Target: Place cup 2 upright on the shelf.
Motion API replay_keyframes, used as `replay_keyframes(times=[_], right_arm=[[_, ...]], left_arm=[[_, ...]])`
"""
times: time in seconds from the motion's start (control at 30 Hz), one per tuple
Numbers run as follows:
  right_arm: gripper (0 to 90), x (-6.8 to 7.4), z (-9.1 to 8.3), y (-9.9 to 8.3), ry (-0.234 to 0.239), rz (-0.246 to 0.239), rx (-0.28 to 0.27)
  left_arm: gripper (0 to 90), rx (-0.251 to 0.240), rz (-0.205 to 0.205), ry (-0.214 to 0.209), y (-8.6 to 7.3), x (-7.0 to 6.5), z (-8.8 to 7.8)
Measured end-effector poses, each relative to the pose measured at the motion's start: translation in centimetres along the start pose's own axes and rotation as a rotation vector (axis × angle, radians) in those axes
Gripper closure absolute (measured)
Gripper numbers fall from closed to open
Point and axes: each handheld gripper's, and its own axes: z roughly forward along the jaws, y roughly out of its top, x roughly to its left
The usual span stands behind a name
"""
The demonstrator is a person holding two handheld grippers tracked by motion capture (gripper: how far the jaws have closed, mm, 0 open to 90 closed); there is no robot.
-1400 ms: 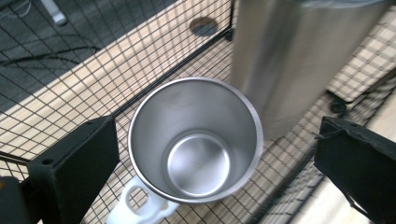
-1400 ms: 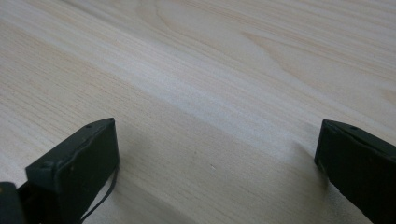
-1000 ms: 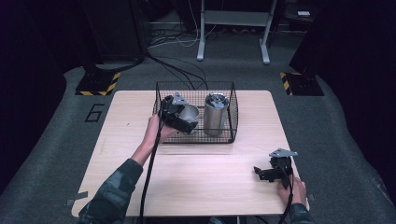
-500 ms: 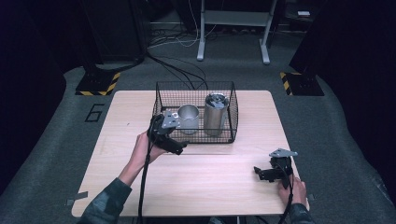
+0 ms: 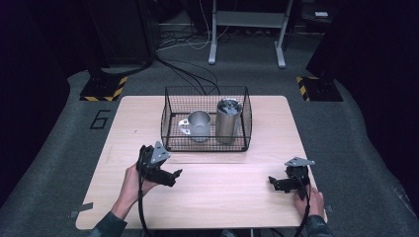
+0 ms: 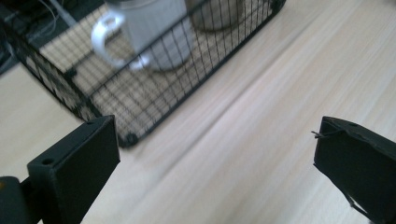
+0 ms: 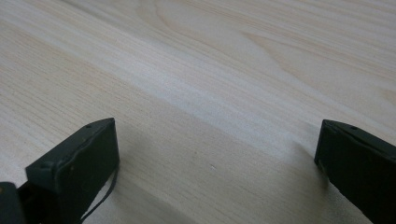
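Note:
A black wire basket (image 5: 170,123) stands at the back middle of the wooden table (image 5: 247,197). Inside it a metal mug (image 5: 198,124) with its handle to the left stands beside a taller steel tumbler (image 5: 228,120). My left gripper (image 5: 173,177) is open and empty, held low over the table in front of the basket's left corner. In the left gripper view the mug (image 6: 154,32) and the basket (image 6: 84,102) lie beyond the wide-apart jaws. My right gripper (image 5: 273,182) rests open near the front right, with bare wood between its jaws in the right gripper view.
The table's front edge runs just behind both hands. Dark floor surrounds the table, with cables (image 5: 183,64) and a metal stand (image 5: 247,29) behind it, and yellow-black striped blocks (image 5: 104,89) at the rear corners.
My left gripper has pulled back out of the basket toward the front of the table, leaving the mug standing inside. The right gripper has stayed put.

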Motion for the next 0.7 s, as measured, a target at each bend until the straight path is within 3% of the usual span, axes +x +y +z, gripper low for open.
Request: replay_keyframes(times=[0.17,0.37,0.5,0.53,0.7], right_arm=[[0.0,0.0,0.0,0.0,0.000,0.000,0.000],[0.0,0.0,0.0,0.0,0.000,0.001,0.000],[0.0,0.0,0.0,0.0,0.000,0.001,0.000],[0.0,0.0,0.0,0.0,-0.001,0.002,-0.001],[0.0,0.0,0.0,0.0,0.000,0.001,0.000]], left_arm=[[0.1,0.063,-0.052,0.010,-3.5,0.8,0.0],[0.1,0.095,-0.131,0.032,-7.4,1.6,0.1],[0.1,0.110,-0.177,0.027,-9.0,1.9,0.3],[0.1,0.131,-0.195,0.035,-10.0,2.2,0.4],[0.1,0.135,-0.253,0.067,-11.9,2.7,0.7]])
